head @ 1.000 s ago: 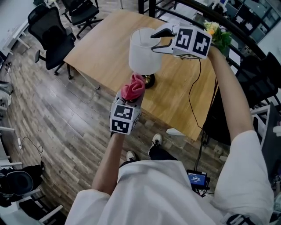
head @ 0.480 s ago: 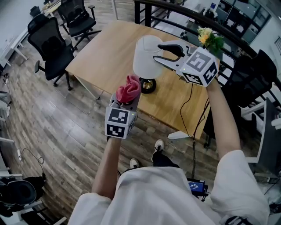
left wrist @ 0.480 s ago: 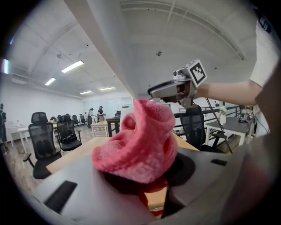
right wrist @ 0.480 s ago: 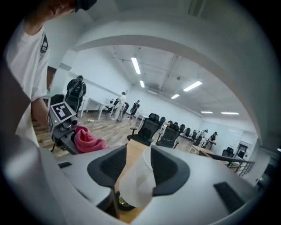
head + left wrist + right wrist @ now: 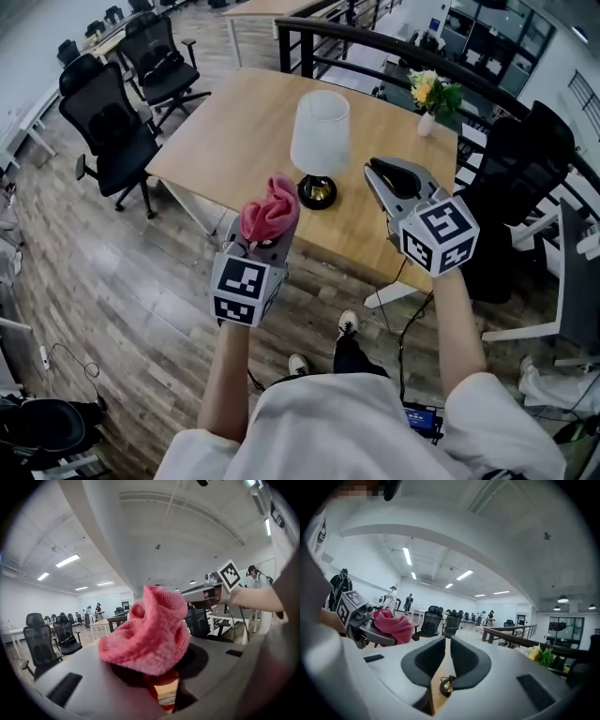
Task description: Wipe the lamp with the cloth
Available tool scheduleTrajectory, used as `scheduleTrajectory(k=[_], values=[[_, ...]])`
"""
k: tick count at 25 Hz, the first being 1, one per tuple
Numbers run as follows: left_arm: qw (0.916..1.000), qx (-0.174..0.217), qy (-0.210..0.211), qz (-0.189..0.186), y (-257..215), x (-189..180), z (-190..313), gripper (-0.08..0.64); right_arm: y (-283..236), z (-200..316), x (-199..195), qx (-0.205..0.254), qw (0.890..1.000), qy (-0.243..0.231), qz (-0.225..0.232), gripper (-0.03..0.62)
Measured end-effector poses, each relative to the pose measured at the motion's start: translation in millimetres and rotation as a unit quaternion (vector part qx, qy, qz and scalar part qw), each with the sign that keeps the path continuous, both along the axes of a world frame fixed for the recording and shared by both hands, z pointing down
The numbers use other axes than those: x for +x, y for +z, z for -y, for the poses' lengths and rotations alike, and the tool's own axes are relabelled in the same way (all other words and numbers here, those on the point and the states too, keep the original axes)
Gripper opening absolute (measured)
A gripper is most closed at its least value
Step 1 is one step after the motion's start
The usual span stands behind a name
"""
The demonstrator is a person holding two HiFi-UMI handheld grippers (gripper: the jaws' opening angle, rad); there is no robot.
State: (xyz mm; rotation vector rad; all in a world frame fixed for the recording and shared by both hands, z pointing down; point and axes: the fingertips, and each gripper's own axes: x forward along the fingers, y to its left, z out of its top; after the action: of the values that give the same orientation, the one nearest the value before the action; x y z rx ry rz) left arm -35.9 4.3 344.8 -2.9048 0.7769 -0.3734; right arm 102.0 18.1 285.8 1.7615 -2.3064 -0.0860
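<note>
A white-shaded lamp [image 5: 321, 141] on a dark round base stands upright on the wooden table [image 5: 225, 122]. My left gripper [image 5: 271, 231] is shut on a bunched pink cloth [image 5: 268, 211], held in the air in front of the table's near edge, apart from the lamp. In the left gripper view the cloth [image 5: 147, 630] fills the space between the jaws. My right gripper [image 5: 382, 173] hovers right of the lamp base, touching nothing. Its jaws have just been closing and stand together with nothing between them [image 5: 449, 639]; the lamp base [image 5: 446, 685] shows below them.
A vase of flowers [image 5: 431, 94] stands at the table's far right corner. Black office chairs [image 5: 112, 122] stand to the left on the wooden floor. A dark railing [image 5: 375, 42] runs behind the table, and a black cord [image 5: 403, 281] hangs off its near right edge.
The right gripper has let go of the lamp shade, drawn back and down to the right, rolled, and closed its jaws. The left gripper with the cloth has pulled away from the lamp.
</note>
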Motion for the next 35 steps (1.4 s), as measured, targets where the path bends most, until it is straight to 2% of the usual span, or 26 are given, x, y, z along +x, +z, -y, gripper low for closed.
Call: scheduleTrajectory(k=[3, 9, 17, 26, 30, 35], values=[[0.9999, 0.008, 0.012, -0.009, -12.8, -12.1, -17.4, 0.149, 3.2, -27.9, -14.8, -0.005, 1.000, 0.023, 0.017, 0.037], [0.9992, 0.021, 0.026, -0.023, -32.4, -27.7, -48.3, 0.149, -1.8, -72.6, -46.4, -0.007, 0.997, 0.025, 0.068, 0.021], [0.9983, 0.021, 0.037, -0.041, -36.8, -43.4, -82.0, 0.149, 7.1, -116.4, -65.3, -0.009, 0.996, 0.059, 0.060, 0.020], [0.9981, 0.023, 0.043, -0.037, -39.5, -62.7, -106.8, 0.150, 10.2, -158.2, -82.4, -0.016, 0.994, 0.070, 0.077, 0.018], [0.9983, 0.022, 0.040, -0.037, -40.4, -70.0, -108.3, 0.150, 6.1, -165.6, -87.6, -0.013, 0.996, 0.074, 0.057, 0.018], [0.9983, 0.017, 0.047, -0.030, -35.8, -67.2, -113.2, 0.150, 8.1, -164.1, -91.1, -0.014, 0.996, 0.072, 0.054, 0.018]])
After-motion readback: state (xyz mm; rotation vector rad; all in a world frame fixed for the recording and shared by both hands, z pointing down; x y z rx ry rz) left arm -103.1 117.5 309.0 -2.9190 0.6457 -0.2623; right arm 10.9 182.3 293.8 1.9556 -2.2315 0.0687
